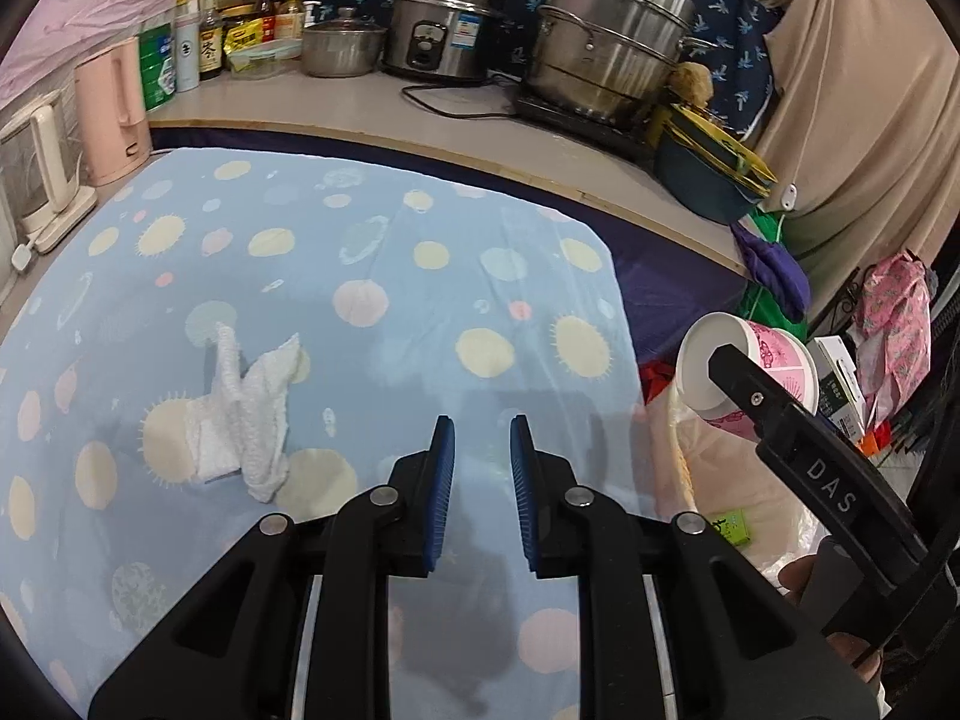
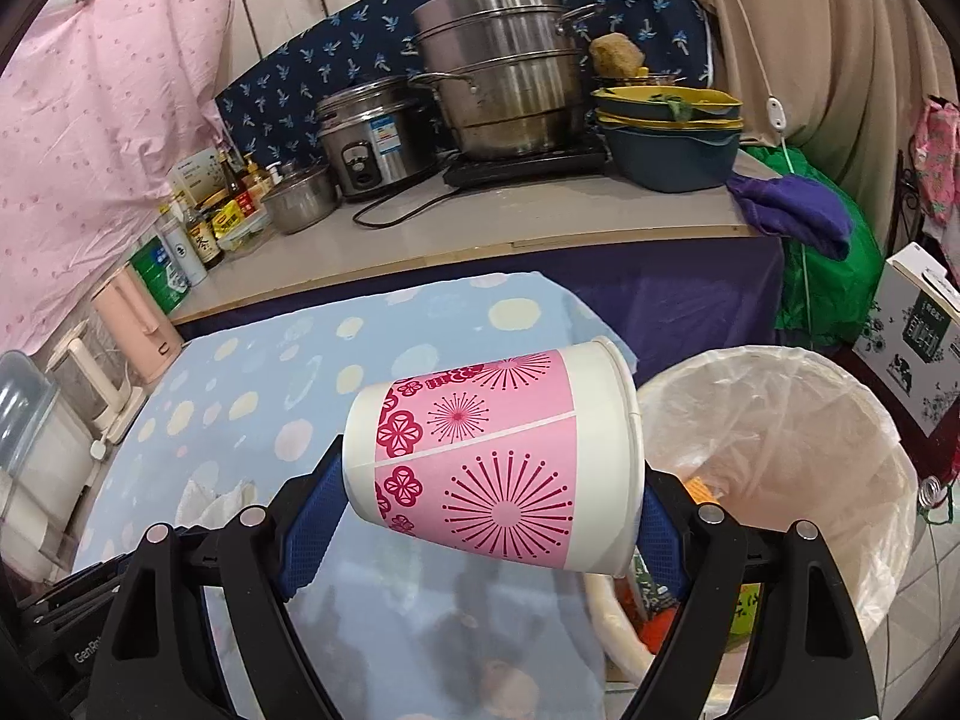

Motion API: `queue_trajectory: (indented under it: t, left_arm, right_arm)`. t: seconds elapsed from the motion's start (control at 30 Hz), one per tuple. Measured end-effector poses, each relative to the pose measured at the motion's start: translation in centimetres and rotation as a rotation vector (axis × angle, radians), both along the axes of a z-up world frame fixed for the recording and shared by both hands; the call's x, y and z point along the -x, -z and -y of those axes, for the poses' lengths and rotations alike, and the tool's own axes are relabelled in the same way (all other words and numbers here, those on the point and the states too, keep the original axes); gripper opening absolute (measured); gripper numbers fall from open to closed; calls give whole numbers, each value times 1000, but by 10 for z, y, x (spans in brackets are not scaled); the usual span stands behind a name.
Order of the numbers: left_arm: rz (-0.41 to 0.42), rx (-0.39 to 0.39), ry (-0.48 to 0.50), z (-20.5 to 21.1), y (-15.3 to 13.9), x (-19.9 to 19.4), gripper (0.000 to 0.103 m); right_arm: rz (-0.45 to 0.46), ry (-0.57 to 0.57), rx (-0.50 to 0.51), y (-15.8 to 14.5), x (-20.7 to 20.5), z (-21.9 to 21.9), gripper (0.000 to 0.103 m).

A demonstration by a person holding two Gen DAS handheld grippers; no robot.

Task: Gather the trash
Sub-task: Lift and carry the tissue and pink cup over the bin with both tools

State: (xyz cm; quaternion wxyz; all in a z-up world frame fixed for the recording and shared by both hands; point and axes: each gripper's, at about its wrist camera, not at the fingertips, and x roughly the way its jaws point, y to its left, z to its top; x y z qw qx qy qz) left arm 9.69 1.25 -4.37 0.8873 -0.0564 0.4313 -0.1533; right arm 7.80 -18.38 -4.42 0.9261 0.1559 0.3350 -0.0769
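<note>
- Over the edge of the bench (image 2: 420, 312), where the dotted blue cloth (image 1: 360, 312) ends, my right tool (image 2: 489, 510) reaches forward and a little to the right, toward the lined trash bin (image 2: 888, 438).
- My right tool has its blue-padded fingers (image 2: 309, 531) spread wide and clamped on a pink-and-white paper cup (image 2: 492, 456). The cup lies on its side between them, its base against the left pad and its rim against the right pad.
- The cup's open end points right, toward the bin. The cup hangs above the bench corner and the bin's near rim, not inside the bin.
- In the left wrist view I see the same cup (image 1: 774, 366) off to the right, held by the right tool's black finger (image 1: 744, 384), beyond the cloth's right edge.
- My left tool (image 1: 482, 495) is held low over the blue cloth, pointing straight ahead along the bench. Its fingers (image 1: 441, 498) stand partly apart with nothing between them.
- A crumpled white tissue (image 1: 246, 414) lies on the cloth, ahead of the left tool and to its left, apart from it.
- The bin holds a translucent bag (image 2: 780, 420), with bits of orange and green rubbish (image 2: 696, 486) at the bottom.
- Behind the bench a counter carries a steel steamer pot (image 2: 498, 72), a rice cooker (image 2: 366, 138), stacked basins (image 2: 666, 126) and bottles (image 2: 198, 240).
</note>
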Motion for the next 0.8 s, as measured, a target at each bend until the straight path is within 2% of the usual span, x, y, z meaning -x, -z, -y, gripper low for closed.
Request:
queue_trajectory:
  t: [0.2,0.3,0.33,0.43,0.47,0.6,0.7,0.8]
  left_arm:
    - [7,-23,67,35,-2,13,19]
    - [1,-33,39,33,2,13,19]
    - [0,-40,21,29,3,12,24]
    - [-6,-55,-73,4,8,3,59]
    - [-4,-64,-122,-10,11,-1,66]
    - [-44,-71,-253,-57,28,-23,77]
    - [-78,-103,-293,-76,46,-41,77]
    - [-97,-101,-296,-83,59,-54,75]
  right_arm:
    - [2,75,-17,4,24,40,80]
    - [-1,98,-19,7,31,51,80]
    - [-2,102,-22,8,32,52,80]
    - [-7,103,-26,12,34,53,80]
    - [-9,99,-26,13,33,52,80]
    - [-23,69,-20,19,24,37,80]
    - [-37,45,-18,23,16,26,80]
    - [-51,22,-9,27,9,13,80]
